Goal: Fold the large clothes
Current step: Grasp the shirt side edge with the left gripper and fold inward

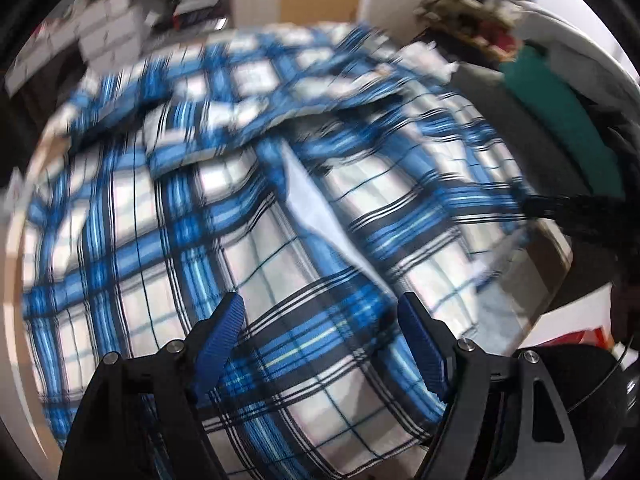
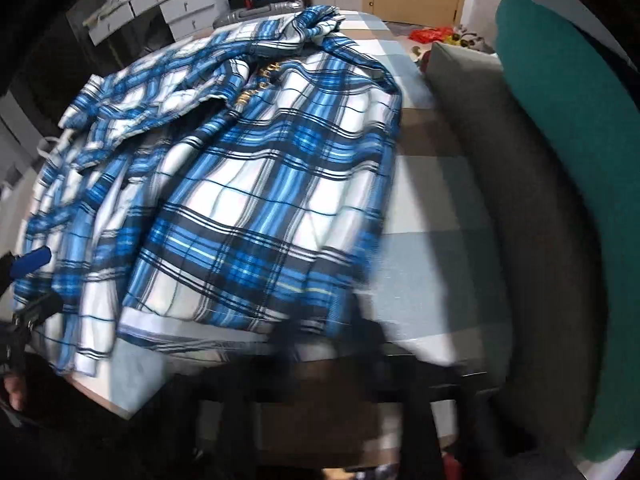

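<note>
Directly beneath the left gripper (image 1: 320, 320), a blue, white and black plaid shirt (image 1: 248, 208) lies spread over a table covered in a pale checked cloth (image 2: 436, 240), the garment filling nearly the whole of the left wrist view. The left gripper's two blue ribbed pads (image 1: 222, 344) stand wide apart above the cloth, with plaid fabric showing between them but neither pad pressing on it. Ahead of that tool a sleeve or folded panel lies bunched across the upper part of the shirt, and an opening shows a white inner lining (image 1: 312, 204). In the right wrist view the shirt's hem (image 2: 224, 320) lies just ahead of the tool, near the table's front edge; the right gripper's own fingers appear only as a dark blur at the bottom of the frame, closed together, and whether they pinch any cloth cannot be told. To the right of that tool stand a grey cushion (image 2: 520, 184) and a teal cushion (image 2: 576, 128); far ahead, white drawers (image 2: 168, 4) line the wall
</note>
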Tool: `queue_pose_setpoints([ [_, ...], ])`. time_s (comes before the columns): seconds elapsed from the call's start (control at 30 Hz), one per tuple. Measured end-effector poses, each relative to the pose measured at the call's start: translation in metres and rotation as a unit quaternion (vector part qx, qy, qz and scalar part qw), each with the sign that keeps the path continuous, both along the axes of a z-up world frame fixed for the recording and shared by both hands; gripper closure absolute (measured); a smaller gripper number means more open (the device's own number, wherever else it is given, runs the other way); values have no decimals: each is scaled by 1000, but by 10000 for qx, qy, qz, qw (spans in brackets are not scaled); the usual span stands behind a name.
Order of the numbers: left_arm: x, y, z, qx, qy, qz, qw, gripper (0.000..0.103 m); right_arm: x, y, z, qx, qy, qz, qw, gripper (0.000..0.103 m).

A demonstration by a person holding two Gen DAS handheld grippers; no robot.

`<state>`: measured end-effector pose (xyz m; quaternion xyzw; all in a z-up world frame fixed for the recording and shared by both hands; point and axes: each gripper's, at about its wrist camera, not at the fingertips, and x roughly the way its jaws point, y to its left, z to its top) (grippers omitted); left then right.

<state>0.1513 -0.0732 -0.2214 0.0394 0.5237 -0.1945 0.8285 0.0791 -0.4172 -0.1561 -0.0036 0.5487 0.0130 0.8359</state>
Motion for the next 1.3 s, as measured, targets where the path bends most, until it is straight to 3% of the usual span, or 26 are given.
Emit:
queue_pose_setpoints([
  [0.07,10,11,-3,-376,318,281,9984,27,-5,-4,5,-236,-176,-66,9995,98],
  [0.17,17,23,-1,-611,416,599,9955,27,-13,-23,19,-580,-409,-382,9967,98],
  [0.3,17,30,6,-470,182,769,9958,27,-19,-44,29,-933,-520,-728,9916,98],
  [0.47,15,34,2,-38,-39,800,9968,27,-22,-32,27,-1634,-326,-633,9840,98],
  [0.53,14,37,0,9,-51,750,9972,27,-23,-20,27,-2236,-347,-517,9727,93],
  [0.63,10,42,5,84,-213,671,9975,27,-29,-4,34,-2349,-411,-261,9708,80],
  [0.7,3,47,10,216,-445,624,9968,27,-39,7,52,-2138,-721,-93,9742,57],
  [0.77,-5,59,16,473,-708,648,9943,27,-46,27,76,-1749,-1187,105,9773,41],
  [0.83,-6,74,19,723,-855,770,9907,27,-49,46,95,-1171,-1470,344,9816,38],
  [0.93,-10,113,30,1098,-918,1315,9809,27,-45,77,111,-139,-1696,668,9831,30],
  [1.0,-14,141,33,1206,-826,1687,9748,27,-41,93,116,731,-1824,835,9770,29],
  [1.07,-19,167,29,1391,-647,1962,9685,27,-39,112,118,1515,-2037,879,9632,26],
  [1.17,-23,180,15,1347,-323,1915,9717,27,-46,137,106,2115,-2306,957,9449,20],
  [1.23,-21,180,5,1242,-90,1819,9754,27,-39,151,96,2133,-1919,1137,9512,20],
  [1.3,-17,181,-2,1031,115,1686,9802,27,-44,157,97,2150,-1925,1397,9472,20],
])
